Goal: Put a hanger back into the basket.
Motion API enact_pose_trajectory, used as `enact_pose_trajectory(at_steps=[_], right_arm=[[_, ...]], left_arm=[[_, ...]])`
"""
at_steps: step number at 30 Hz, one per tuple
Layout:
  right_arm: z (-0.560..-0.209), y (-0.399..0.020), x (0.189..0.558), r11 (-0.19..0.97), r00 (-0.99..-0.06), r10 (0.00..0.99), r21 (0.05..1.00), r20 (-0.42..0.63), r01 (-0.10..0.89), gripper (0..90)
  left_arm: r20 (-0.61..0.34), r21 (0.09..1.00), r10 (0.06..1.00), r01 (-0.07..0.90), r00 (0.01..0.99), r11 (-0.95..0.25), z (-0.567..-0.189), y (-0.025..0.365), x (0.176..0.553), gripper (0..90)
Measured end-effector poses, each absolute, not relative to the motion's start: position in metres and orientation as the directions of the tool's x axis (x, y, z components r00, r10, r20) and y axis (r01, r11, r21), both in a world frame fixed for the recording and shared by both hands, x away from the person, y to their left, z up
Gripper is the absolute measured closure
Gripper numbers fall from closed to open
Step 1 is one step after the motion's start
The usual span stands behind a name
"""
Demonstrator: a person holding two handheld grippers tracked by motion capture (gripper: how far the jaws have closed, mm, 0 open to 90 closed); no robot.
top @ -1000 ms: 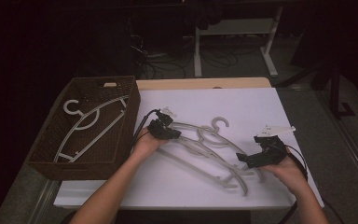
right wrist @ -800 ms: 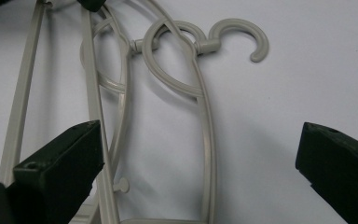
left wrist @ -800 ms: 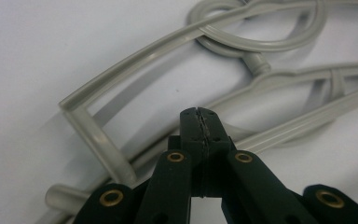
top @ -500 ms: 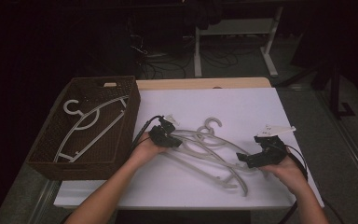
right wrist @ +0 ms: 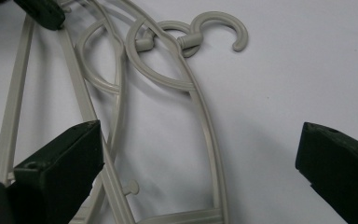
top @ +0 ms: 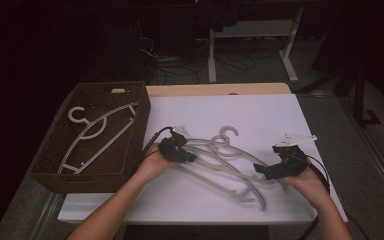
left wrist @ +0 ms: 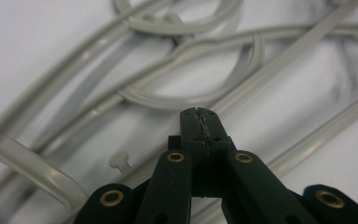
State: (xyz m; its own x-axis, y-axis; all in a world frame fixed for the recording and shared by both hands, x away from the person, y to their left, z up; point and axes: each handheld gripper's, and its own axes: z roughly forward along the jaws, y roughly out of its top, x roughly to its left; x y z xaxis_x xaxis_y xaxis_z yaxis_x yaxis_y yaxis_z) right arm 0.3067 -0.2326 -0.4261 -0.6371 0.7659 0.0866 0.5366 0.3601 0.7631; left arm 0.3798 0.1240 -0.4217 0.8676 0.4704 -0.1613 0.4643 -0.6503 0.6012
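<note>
left gripper (top: pixel 190 156) farther right, over hangers (top: pixel 230 162)

No text, label, brand, number or sign can be read anywhere in these pictures. The pale grey plastic hangers (top: pixel 225 157) bear no legible marking, nor does the dark brown woven basket (top: pixel 50 165) or the white sheet covering the tabletop (top: pixel 260 115); the black tongs in the two gripper views carry only brass-coloured rivets, no lettering.
</note>
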Motion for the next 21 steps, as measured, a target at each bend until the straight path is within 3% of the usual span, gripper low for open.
enact_pose_trajectory(at_steps=[10,17,21], right_arm=[[-0.427,-0.233,0.308,0.359,-0.635,0.767,0.762,0.088,0.539,0.6],[-0.426,-0.235,0.308,0.357,-0.637,0.765,0.764,0.091,0.537,0.6],[-0.426,-0.236,0.308,0.354,-0.638,0.765,0.767,0.092,0.536,0.6]], left_arm=[[-0.076,0.637,0.556,0.47,0.827,-0.612,-0.409,0.121,0.414,89.9],[-0.047,0.634,0.514,0.423,0.857,-0.647,-0.409,0.106,0.44,62.4],[-0.03,0.607,0.463,0.384,0.886,-0.696,-0.417,0.096,0.446,55.5]])
